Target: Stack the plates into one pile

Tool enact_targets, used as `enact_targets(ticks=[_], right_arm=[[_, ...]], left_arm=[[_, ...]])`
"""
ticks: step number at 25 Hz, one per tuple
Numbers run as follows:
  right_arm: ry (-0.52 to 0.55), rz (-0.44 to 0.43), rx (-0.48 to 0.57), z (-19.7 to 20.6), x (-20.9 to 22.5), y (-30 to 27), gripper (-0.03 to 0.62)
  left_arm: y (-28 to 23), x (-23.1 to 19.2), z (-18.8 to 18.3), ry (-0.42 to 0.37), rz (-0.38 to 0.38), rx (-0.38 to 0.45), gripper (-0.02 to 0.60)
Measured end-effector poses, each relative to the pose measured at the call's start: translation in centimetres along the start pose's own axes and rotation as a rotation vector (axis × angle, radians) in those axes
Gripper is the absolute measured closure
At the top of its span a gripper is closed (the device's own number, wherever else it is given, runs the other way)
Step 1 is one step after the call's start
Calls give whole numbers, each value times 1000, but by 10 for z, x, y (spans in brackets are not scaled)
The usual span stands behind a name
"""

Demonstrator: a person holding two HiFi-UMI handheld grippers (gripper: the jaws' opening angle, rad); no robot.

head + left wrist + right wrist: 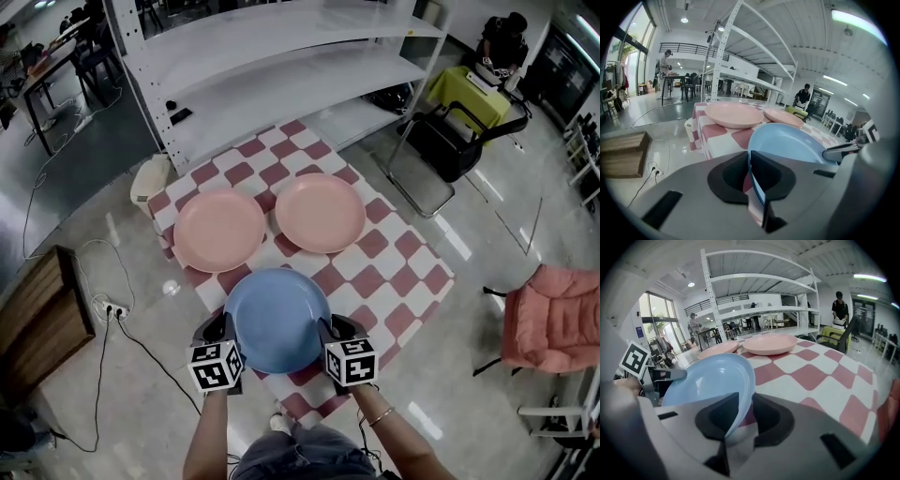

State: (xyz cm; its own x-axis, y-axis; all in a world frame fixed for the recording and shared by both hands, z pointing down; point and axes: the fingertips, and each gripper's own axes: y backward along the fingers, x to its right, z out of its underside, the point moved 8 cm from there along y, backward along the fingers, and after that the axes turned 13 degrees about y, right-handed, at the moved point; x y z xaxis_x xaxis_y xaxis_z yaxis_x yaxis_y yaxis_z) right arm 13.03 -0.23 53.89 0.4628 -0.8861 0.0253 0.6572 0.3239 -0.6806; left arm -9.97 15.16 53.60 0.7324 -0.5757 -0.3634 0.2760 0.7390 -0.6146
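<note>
Clamped with the left gripper (749, 161) on the rim of the blue plate (277, 319) at the checked table's (403, 272) near edge. Straddling the opposite rim with the right gripper (744, 399), apparently short of pinching. Close that side fully, lift level, set centred onto the left pink plate (219, 230). Hard to judge right pad contact; underside hidden.

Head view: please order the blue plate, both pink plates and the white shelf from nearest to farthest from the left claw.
1. Blue plate, held in the left claw, near edge.
2. Left pink plate, just behind.
3. Right pink plate, farther right.
4. White shelf, at the far back.
</note>
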Motion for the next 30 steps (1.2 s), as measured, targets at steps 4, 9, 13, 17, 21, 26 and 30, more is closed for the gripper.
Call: enact_targets(ticks=[4,9,13,17,21,26,30], right_arm=[[-9,-19,3,-11,4,4,500],[-4,-19,22,-24,13,10,500],[-22,0,36,-30,24,15,500],[-38,21,46,-36,36,20,500],[-63,36,51,-43,51,23,500],[-115,81,59,-51,68,18,500],[-154,124,55,-60,84,10,500]], left_arm=[[2,6,-13,1,8,17,552],[2,17,-31,-10,19,34,552],[-1,31,-41,-28,40,45,552],[-6,44,-50,-36,65,44,552],[-18,60,-64,-65,94,36,553],[-42,77,-86,-115,139,24,552],[-69,90,-102,-147,178,-2,552]])
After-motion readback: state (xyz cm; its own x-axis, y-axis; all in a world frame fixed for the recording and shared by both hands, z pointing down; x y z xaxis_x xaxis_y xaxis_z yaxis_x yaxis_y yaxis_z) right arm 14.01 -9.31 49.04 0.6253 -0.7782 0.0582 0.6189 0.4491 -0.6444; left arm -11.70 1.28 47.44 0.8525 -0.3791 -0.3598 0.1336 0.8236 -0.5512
